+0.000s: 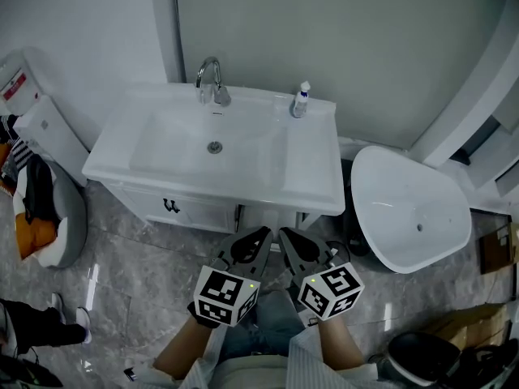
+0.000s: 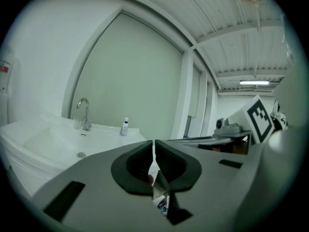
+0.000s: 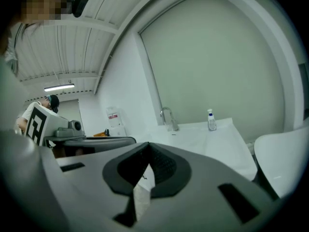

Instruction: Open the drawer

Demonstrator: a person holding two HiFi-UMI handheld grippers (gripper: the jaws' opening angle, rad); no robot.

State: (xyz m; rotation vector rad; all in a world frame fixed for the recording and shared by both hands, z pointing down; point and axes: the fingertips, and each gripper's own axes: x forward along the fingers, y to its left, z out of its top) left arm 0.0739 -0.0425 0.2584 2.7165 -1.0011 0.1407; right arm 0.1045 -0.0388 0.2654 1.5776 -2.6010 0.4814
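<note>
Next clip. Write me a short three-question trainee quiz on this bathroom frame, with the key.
1. True or false: the left gripper is touching the drawer handle.
2. In the head view, the small bottle stands on which side of the faucet? A: left. B: right.
3. Fill in: the right gripper is ___ (open/shut) and holds nothing.
Key: 1 false; 2 B; 3 shut.

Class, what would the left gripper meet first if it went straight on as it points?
Likely the cabinet front under the sink; the left gripper is shut, and depth is unclear.
</note>
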